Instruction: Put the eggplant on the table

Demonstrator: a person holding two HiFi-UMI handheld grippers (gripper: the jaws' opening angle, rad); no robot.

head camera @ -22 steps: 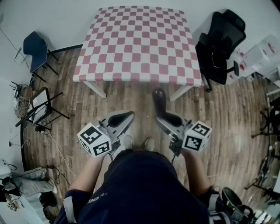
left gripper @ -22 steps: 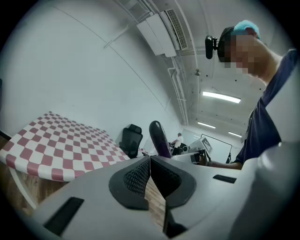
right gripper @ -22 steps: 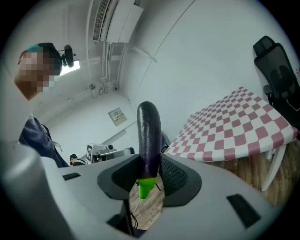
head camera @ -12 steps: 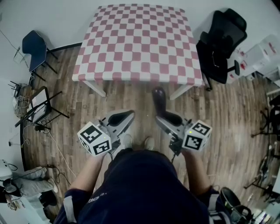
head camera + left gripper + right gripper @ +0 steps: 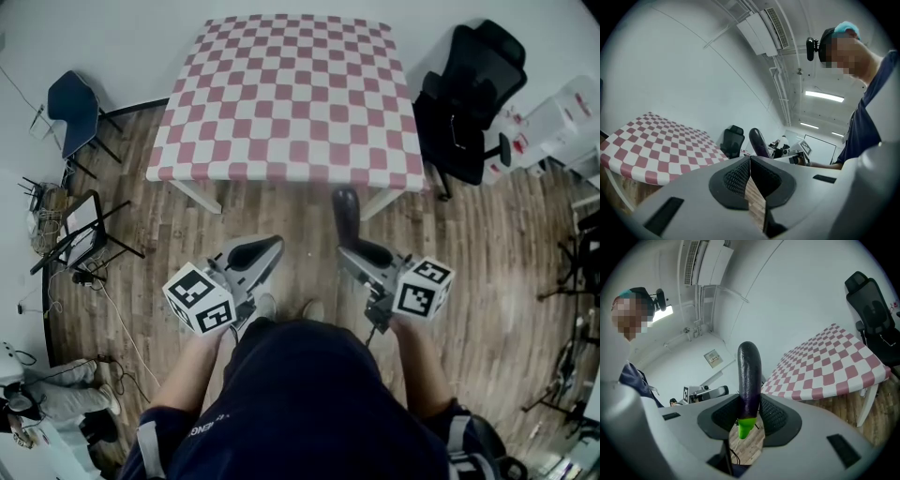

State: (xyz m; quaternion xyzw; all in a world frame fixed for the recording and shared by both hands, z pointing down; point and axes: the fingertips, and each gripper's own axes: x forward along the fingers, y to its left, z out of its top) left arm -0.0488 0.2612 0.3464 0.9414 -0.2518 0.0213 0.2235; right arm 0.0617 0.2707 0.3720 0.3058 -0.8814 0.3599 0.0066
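The fingers of the right gripper (image 5: 351, 251) clamp the eggplant (image 5: 345, 214) near its green stem, body leading for laying on the worktop (image 5: 281, 94), short of its near edge, while the left gripper (image 5: 266, 247) has its fingers closed on nothing

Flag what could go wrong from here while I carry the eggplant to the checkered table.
The right gripper clamps the eggplant only near its green stem end; the long body sticking out could pivot or slip.
Set near the edge of the table, it might roll off.
The black office chair stands close beside the table and could be bumped.
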